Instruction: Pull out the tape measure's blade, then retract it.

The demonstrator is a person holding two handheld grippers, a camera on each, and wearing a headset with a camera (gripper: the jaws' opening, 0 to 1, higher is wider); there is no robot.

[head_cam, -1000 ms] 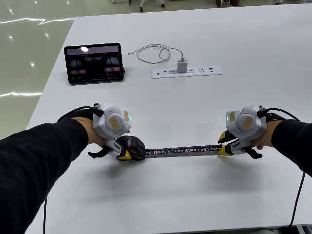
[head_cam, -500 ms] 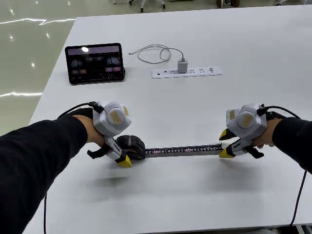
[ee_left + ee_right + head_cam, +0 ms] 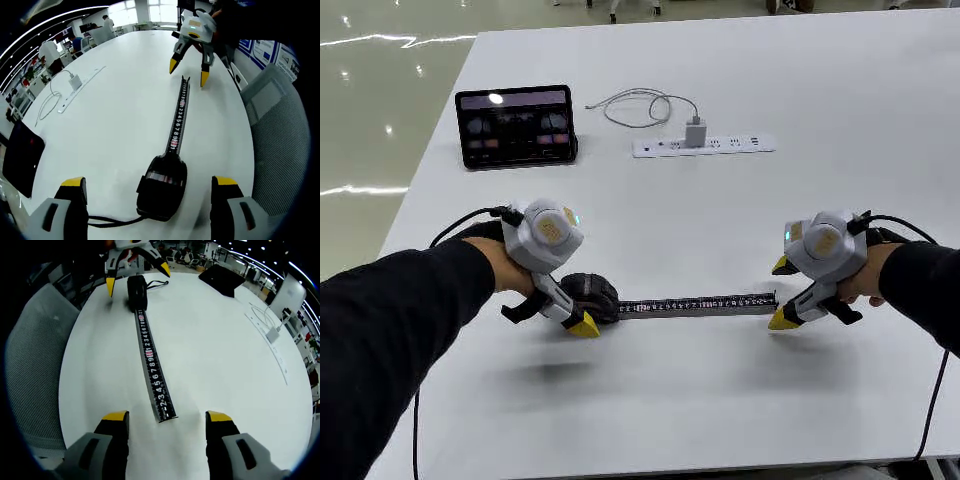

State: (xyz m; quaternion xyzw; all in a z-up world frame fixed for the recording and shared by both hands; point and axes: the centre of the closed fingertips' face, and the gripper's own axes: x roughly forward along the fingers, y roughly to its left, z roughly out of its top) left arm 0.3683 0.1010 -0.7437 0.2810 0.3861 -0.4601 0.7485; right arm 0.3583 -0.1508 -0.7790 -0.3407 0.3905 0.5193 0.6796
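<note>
Blade (image 3: pixel 698 305) extended flat on the surface (image 3: pixel 720 220), long axis running from the case (image 3: pixel 590 297), unclasped between the spread jaws of the left gripper (image 3: pixel 150 182), to its tip (image 3: pixel 166 415) just ahead of the right gripper (image 3: pixel 782 293), likewise spread and empty.

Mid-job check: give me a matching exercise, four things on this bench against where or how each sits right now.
1 tape measure case
2 blade tip
3 tablet
4 power strip

A white charger plugged into it
B between the open jaws of the right claw
C screen lit
D between the open jaws of the left claw

Pairs: 1-D, 2-B, 3-C, 4-A
</note>
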